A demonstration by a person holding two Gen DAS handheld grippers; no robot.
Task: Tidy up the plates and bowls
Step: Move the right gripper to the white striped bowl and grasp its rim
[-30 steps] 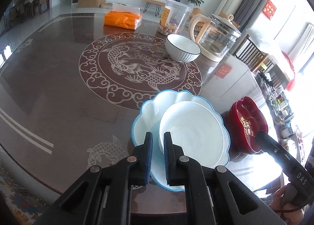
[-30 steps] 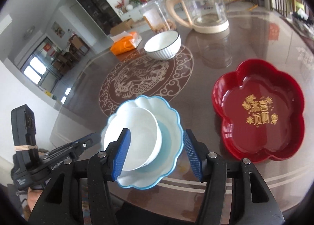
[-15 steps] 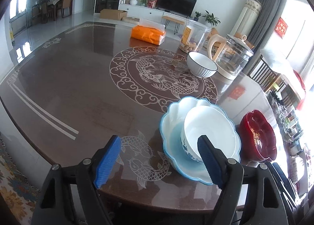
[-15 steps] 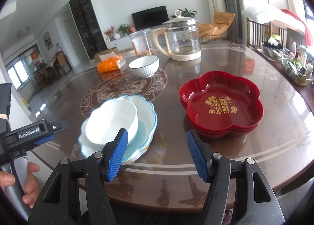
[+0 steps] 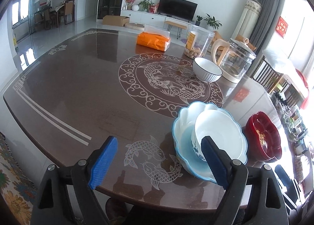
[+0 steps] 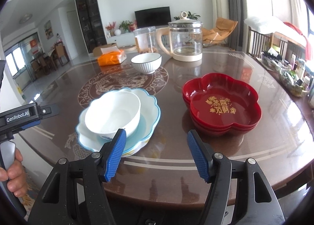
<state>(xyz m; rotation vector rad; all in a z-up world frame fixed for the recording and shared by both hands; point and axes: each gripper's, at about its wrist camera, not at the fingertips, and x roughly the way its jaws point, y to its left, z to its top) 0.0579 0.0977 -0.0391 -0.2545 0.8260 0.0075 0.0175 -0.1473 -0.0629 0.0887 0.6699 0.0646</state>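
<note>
A white bowl [image 5: 217, 132] [image 6: 113, 111] sits inside a blue-rimmed scalloped plate [image 5: 182, 127] [image 6: 149, 103] near the table's front edge. My left gripper [image 5: 157, 162] hovers just left of them. Its jaws are opening, with only tabletop between them, and the right fingertip [image 5: 211, 158] overlaps the bowl in view. My right gripper [image 6: 157, 154] stands open over bare table, between that plate and a stack of red flower-shaped plates [image 6: 219, 101] [image 5: 263, 136]. A white ribbed bowl [image 6: 146, 64] [image 5: 207, 72] stands farther back.
A glass kettle [image 6: 185, 38], a clear jar [image 6: 145, 38] and an orange tissue pack [image 6: 111, 58] stand at the back of the brown table [image 5: 78, 87]. A person's hand [image 6: 11, 176] grips the left tool's handle. A cluttered basket [image 6: 290, 76] sits at the far right.
The left gripper's jaws, shut at the white bowl's rim a second ago, have spread wide and pulled back to the left. The right gripper has drawn back and tilted up, still open.
</note>
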